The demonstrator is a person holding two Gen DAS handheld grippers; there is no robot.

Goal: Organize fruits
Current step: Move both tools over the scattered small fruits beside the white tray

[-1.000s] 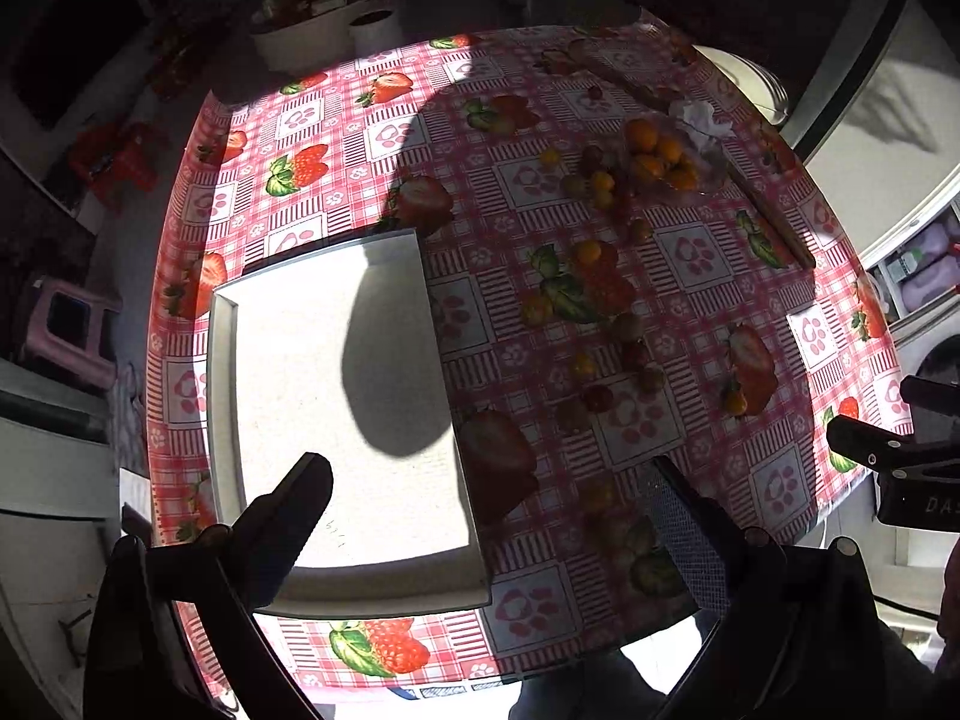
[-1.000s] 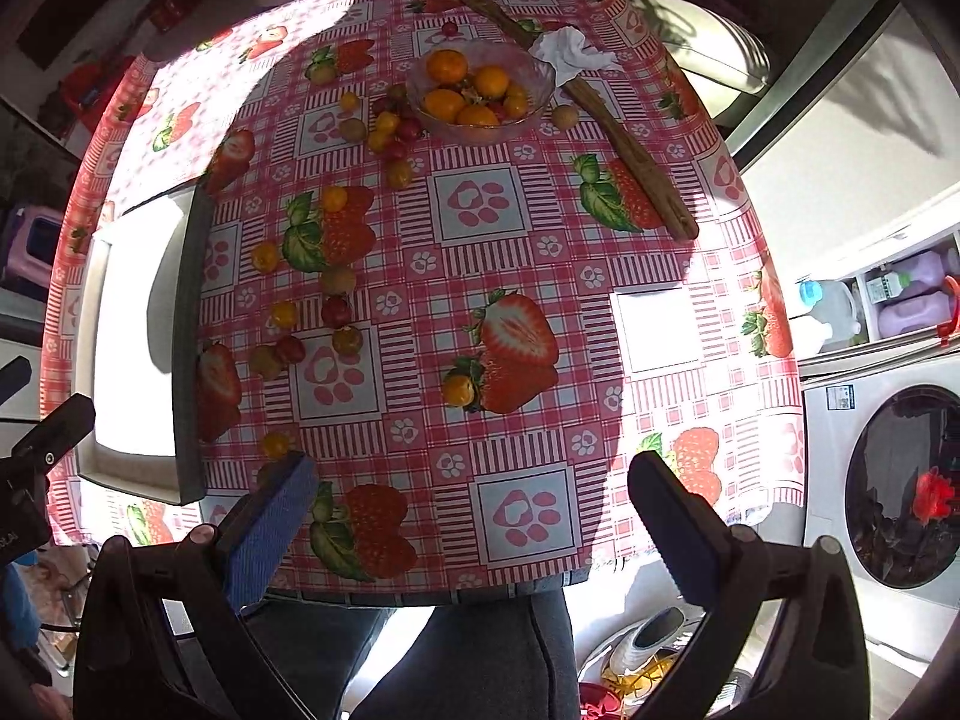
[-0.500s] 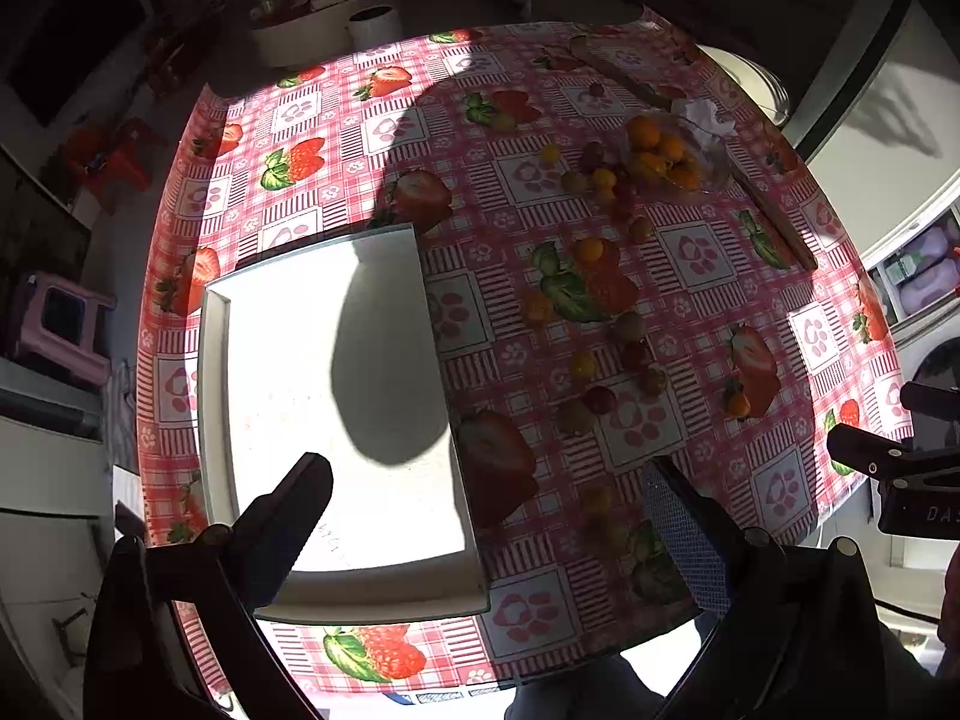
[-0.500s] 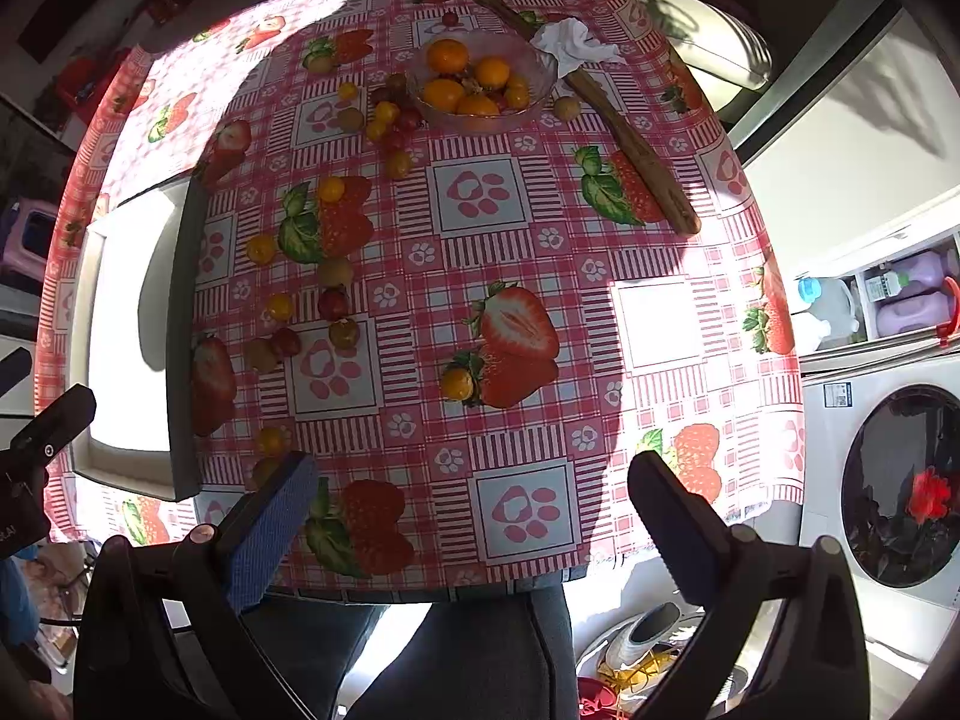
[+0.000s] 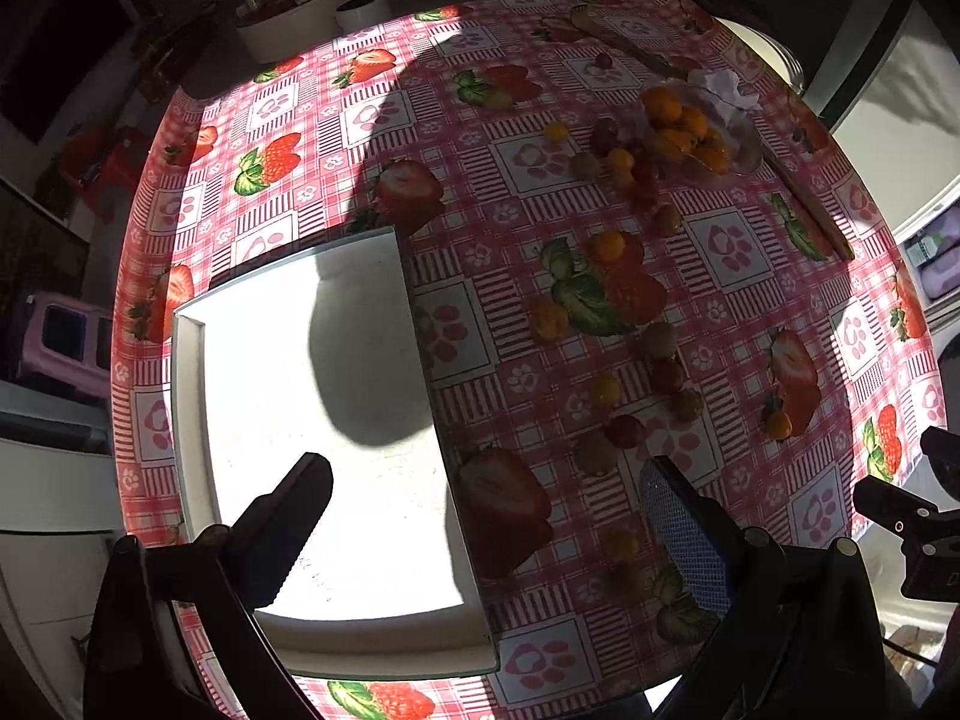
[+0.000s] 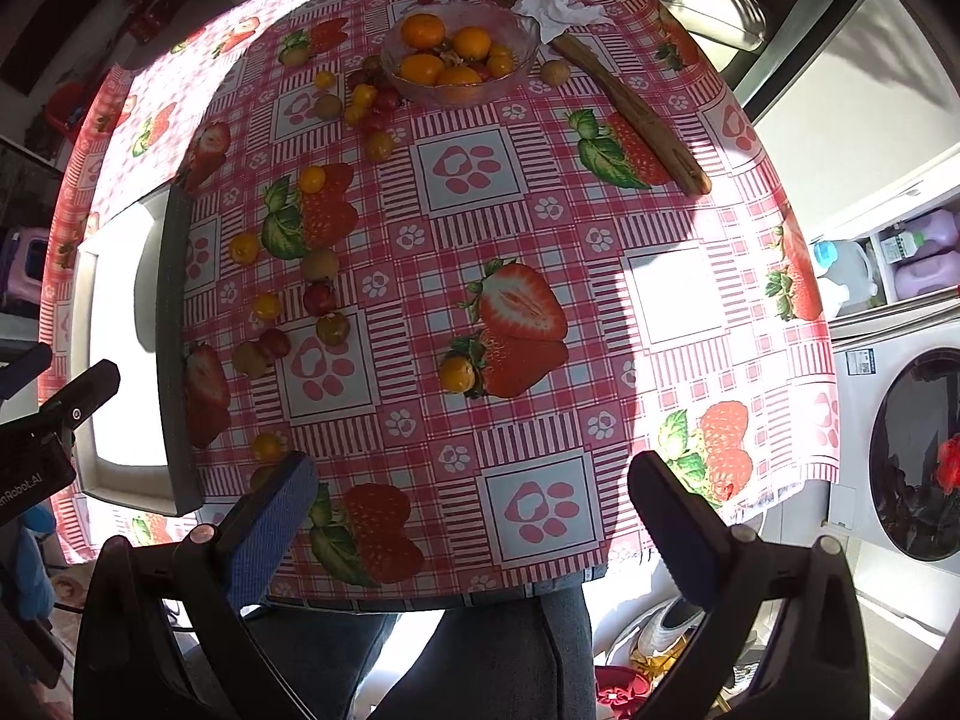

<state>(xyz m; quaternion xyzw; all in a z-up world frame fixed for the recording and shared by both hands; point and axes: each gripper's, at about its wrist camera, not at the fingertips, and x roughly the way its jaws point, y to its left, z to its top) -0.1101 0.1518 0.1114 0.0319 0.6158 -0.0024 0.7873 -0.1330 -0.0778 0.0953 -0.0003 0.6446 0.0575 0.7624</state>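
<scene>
White and shallow, the empty rectangular plastic tray (image 5: 192, 420) sits on the left of the table with nothing in it yet. The left gripper (image 5: 486, 516) hangs above the tray's near right corner, its jaws wide apart and holding nothing. Compared with a second ago its view has tipped slightly forward, so the tray sits lower and nearer in frame; the gripper seems to be drifting over the tray without committing to any fruit.

Right of the tray, on the pink checked strawberry-print tablecloth (image 6: 468, 228), a loose trail of small yellow, red and greenish round fruits (image 6: 318, 300) runs from the near edge toward the far side. One small orange fruit (image 6: 457, 373) lies apart, near the middle. At the far end stands the clear glass bowl of oranges (image 6: 459, 54), with a long wooden stick (image 6: 630, 114) and a crumpled white tissue (image 6: 555, 3) beside it on the right.

The right gripper (image 6: 474, 516) hovers over the near table edge, jaws likewise spread and empty; its view has barely shifted. No fruit has moved, so the sorting has evidently not begun, and the nearest scattered fruits by the tray look like the easiest first picks.
</scene>
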